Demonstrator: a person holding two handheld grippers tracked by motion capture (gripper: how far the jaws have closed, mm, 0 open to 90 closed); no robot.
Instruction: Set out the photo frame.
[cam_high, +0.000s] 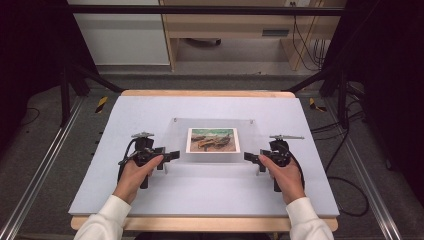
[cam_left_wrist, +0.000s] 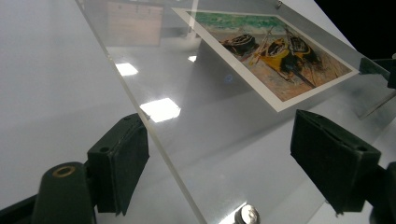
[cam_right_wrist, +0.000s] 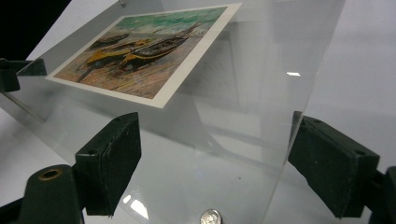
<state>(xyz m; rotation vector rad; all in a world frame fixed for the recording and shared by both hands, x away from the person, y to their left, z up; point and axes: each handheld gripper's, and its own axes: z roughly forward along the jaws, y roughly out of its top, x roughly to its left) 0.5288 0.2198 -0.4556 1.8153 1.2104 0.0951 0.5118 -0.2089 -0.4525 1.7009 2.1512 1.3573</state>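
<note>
One clear acrylic frame (cam_high: 215, 142) holding one boat print (cam_high: 213, 139) is seen at the table's (cam_high: 125, 115) centre, flanked by the left gripper (cam_high: 172, 156) and right gripper (cam_high: 248, 157), two in all, both apparently open-jawed around its edges.

Lighting: overhead, even | counter (cam_high: 150, 107) brightly lit | surroundings dark | glare patches on clear panel (cam_left_wrist: 161, 108) | near claws softly blurred
</note>
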